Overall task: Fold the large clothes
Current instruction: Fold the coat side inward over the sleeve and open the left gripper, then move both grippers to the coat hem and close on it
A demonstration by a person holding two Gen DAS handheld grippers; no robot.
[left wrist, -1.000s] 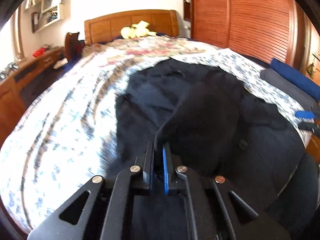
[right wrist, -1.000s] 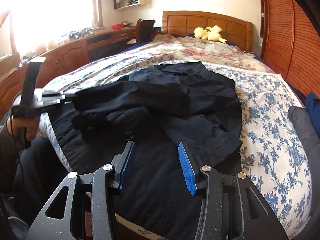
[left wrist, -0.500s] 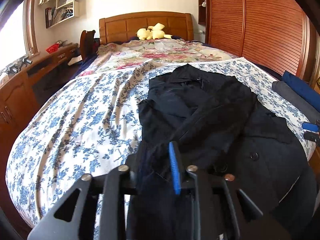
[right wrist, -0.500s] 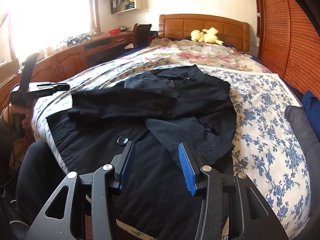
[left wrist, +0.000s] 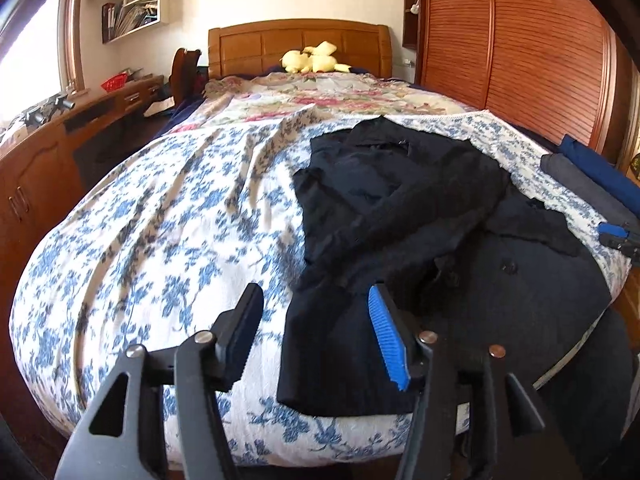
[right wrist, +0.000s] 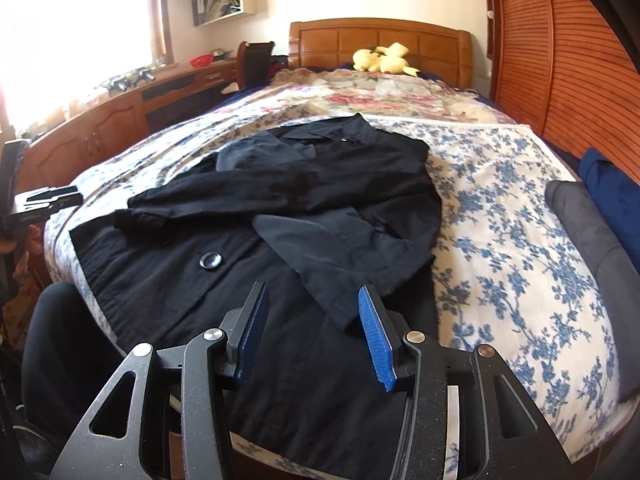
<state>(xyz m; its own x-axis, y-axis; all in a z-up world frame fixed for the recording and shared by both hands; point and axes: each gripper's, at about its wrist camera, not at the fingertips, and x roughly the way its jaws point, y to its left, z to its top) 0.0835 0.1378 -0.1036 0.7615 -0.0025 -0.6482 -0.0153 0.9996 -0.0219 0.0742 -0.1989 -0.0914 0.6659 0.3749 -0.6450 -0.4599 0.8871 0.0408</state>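
A large black coat (left wrist: 420,220) lies on the blue-flowered bedspread (left wrist: 160,232), both sleeves folded across its front, hem hanging over the foot of the bed. It also shows in the right wrist view (right wrist: 304,216) with a dark button (right wrist: 211,260). My left gripper (left wrist: 314,320) is open and empty, over the coat's left edge near the foot. It appears at the left edge of the right wrist view (right wrist: 44,200). My right gripper (right wrist: 310,316) is open and empty above the coat's lower front; its tip shows in the left wrist view (left wrist: 618,234).
A yellow plush toy (left wrist: 314,58) lies by the wooden headboard (left wrist: 300,40). Folded grey and blue clothes (right wrist: 592,208) sit at the bed's right side. A wooden wardrobe (left wrist: 520,52) stands right, a long wooden desk (right wrist: 120,116) left. Dark trousered legs (right wrist: 60,340) are at the bed's foot.
My left gripper was shut on the coat's sleeve, carried it across the coat, then opened and let go, pulling back left. The right gripper stayed open, barely moving.
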